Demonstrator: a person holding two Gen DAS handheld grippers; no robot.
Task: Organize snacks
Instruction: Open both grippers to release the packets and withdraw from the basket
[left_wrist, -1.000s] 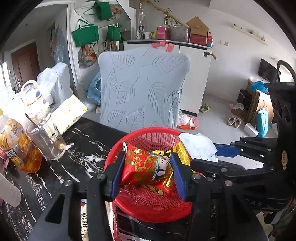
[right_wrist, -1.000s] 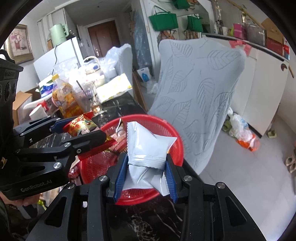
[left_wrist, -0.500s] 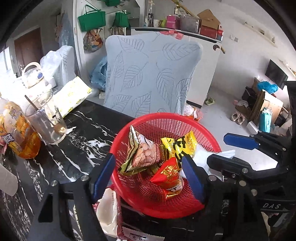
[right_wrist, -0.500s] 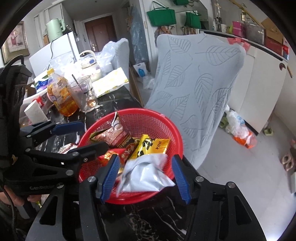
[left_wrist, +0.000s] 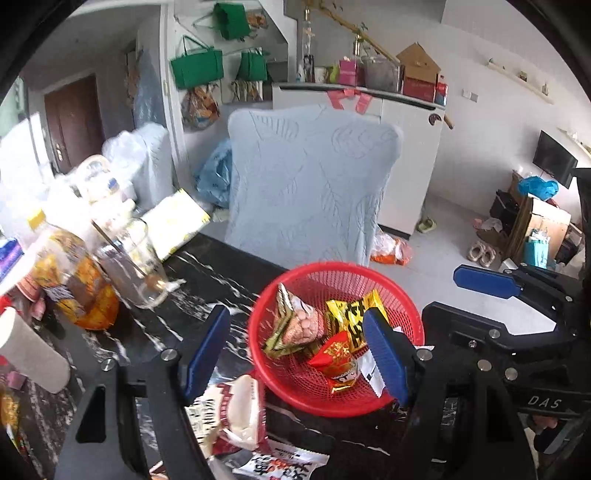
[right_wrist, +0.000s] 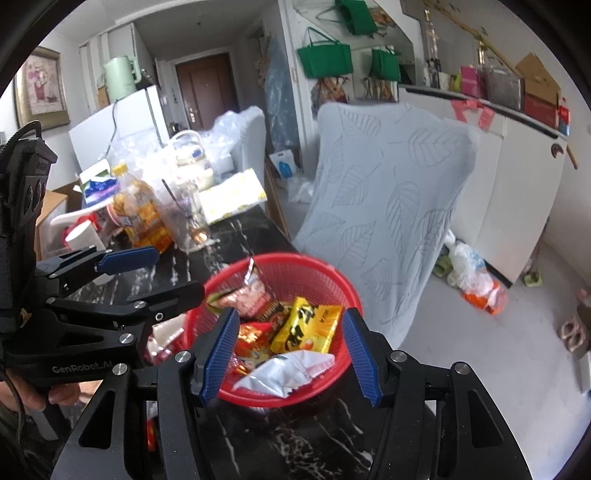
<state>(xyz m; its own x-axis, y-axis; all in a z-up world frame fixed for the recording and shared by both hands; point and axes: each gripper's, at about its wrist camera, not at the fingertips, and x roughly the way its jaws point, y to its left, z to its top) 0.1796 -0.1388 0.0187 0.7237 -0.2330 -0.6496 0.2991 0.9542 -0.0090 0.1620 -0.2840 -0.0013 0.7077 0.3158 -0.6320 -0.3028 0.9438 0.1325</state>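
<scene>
Snacks, crinkly foil and plastic packets, are lying heaped in the red mesh basket at the marble table's edge. Both the left gripper and right gripper are gaping, gripping nothing. The silver packet is riding up the basket's near wall and risks sliding out; a knock could push the basket off.

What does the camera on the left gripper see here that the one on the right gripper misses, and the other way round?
Only the left view shows the snack packets lying on the dark table outside the basket, and a wall television far off.

Only the right view shows a pale green kettle on a white fridge, a framed picture, and a hand gripping the left gripper's handle.

Both show the red basket holding a yellow packet, a red packet and a white packet, the leaf-patterned chair cover, and both grippers open and empty.
</scene>
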